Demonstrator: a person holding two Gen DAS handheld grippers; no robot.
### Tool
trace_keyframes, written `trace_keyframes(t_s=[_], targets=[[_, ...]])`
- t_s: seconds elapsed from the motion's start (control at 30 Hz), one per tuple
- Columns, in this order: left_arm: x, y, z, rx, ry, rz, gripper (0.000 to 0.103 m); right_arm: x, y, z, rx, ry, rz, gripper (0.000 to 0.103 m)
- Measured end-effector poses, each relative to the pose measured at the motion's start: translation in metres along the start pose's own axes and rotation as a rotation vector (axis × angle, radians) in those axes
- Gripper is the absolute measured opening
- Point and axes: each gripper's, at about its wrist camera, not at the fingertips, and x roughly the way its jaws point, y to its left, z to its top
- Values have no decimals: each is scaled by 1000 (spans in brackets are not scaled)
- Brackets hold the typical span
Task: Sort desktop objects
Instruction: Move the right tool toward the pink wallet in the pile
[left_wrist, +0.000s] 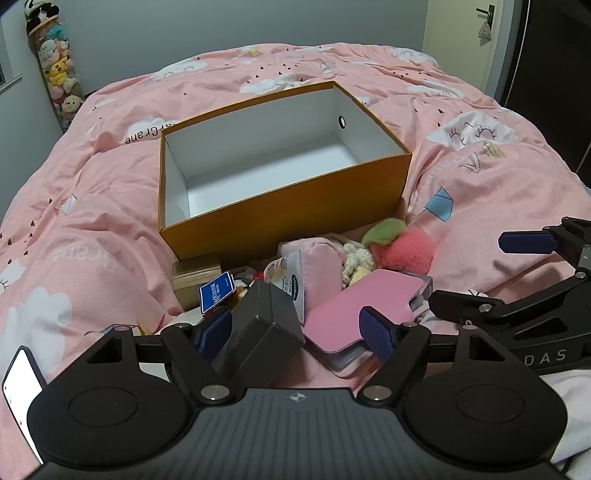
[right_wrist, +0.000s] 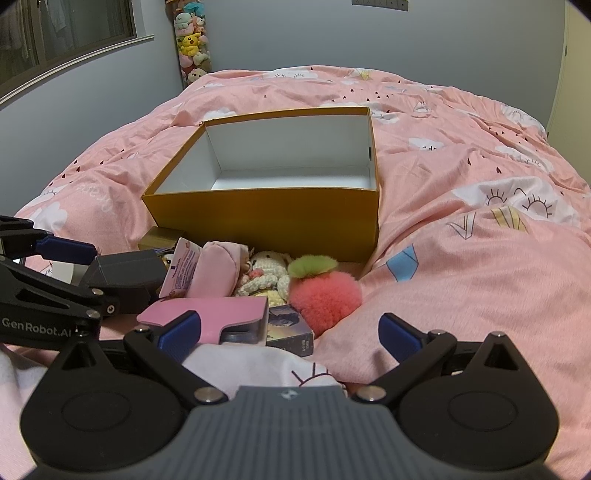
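Sorting is only just getting under way, by the look of it. The orange box (left_wrist: 284, 206) is sitting open on the pink bedspread (left_wrist: 92, 221) with nothing showing on its white floor.

All the small things are lying in a heap just in front of the box's near wall: black box (left_wrist: 258, 328), pink card case (left_wrist: 354, 310), pink pouch (left_wrist: 321, 273), fluffy peach toy (right_wrist: 325, 291), crocheted doll (right_wrist: 266, 277), wooden block (left_wrist: 195, 277), blue card (left_wrist: 217, 291), card deck (right_wrist: 290, 328).

Left gripper (left_wrist: 299, 332) is hanging over the heap, jaws spread wide, the black box and pink case lying between its fingers but not pinched. Right gripper (right_wrist: 291, 334) is likewise gaping, gripping nothing, poised over a fold of bedspread near the deck.

Judgement: nothing is sorted yet; every item is waiting.
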Motion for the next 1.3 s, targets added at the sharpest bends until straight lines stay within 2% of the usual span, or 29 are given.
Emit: trace_keyframes(t_s=[0.53, 0.7, 0.73, 0.8, 0.97, 1.13, 1.3], targets=[[-1, 0, 1, 26, 4, -22, 87, 0, 0, 0, 3, 3, 5, 102], [-7, 10, 6, 48, 11, -85, 80, 0, -6, 2, 9, 19, 43, 102], [-9, 13, 8, 54, 10, -90, 76, -1, -8, 5, 13, 25, 55, 101], [-11, 19, 12, 63, 17, -97, 70, 0, -14, 11, 28, 33, 86, 97], [-15, 38, 25, 80, 37, -100, 59, 3, -24, 33, 41, 85, 154, 79], [-8, 56, 38, 82, 100, -100, 43, 19, -18, 50, 9, 144, 224, 64], [-1, 62, 45, 94, 148, -143, 43, 44, -11, 62, -18, 205, 264, 57]])
